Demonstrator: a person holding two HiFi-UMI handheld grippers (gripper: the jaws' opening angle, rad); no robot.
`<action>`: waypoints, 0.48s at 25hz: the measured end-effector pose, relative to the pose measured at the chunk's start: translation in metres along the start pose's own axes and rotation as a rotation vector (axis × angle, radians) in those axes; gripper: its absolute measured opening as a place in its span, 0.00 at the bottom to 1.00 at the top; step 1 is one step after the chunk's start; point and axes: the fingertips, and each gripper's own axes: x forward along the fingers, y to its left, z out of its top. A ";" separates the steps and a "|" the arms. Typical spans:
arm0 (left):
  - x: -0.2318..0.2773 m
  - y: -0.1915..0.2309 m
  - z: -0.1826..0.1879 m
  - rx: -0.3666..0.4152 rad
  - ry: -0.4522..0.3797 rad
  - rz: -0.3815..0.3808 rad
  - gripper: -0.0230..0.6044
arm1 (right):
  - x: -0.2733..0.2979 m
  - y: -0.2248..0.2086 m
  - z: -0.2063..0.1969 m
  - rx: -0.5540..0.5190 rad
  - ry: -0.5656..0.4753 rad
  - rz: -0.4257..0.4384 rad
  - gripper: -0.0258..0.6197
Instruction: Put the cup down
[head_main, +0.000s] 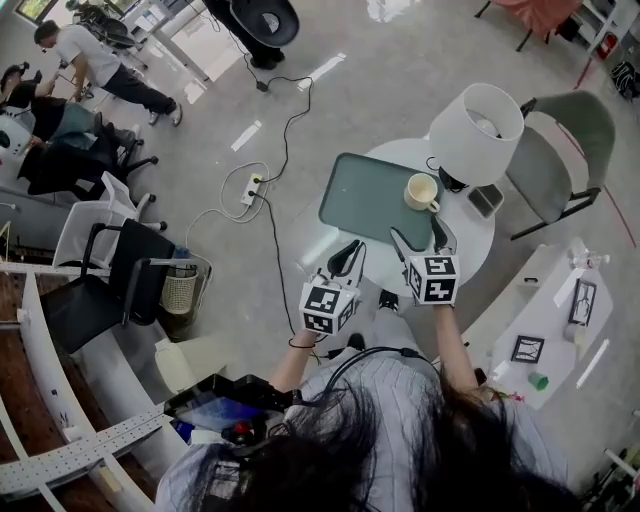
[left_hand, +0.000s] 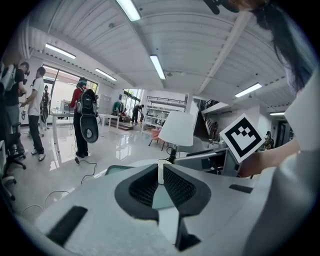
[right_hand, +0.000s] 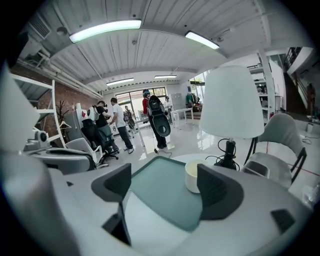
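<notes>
The cup (head_main: 421, 192) stands upright on the round white table (head_main: 468, 240), at the far right edge of the green mat (head_main: 365, 195) and close to the foot of the lamp (head_main: 477, 125) with the white shade. Nothing holds it. The right gripper (right_hand: 164, 176) is wide open and empty. In the right gripper view the cup shows beyond the gap between the jaws, nearer the right-hand jaw and apart from both. In the head view this gripper hovers over the near edge of the table and points toward the cup. The left gripper (left_hand: 161, 169) has its jaws drawn together with nothing between the pads. It hangs just left of the right one, at the near edge of the table, pointing toward the mat. A grey chair (head_main: 565, 150) stands beyond the table on the lamp's side. A cable (head_main: 285, 135) runs across the floor to a power strip (head_main: 253, 187) left of the table.
</notes>
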 end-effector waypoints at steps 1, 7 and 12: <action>-0.005 -0.001 0.001 0.000 -0.007 0.002 0.10 | -0.005 0.007 0.000 0.004 -0.003 0.011 0.70; -0.047 -0.011 0.009 0.027 -0.044 0.006 0.10 | -0.040 0.054 -0.008 0.059 -0.021 0.077 0.70; -0.092 -0.018 0.005 0.053 -0.069 0.012 0.10 | -0.070 0.090 -0.020 0.073 -0.038 0.099 0.70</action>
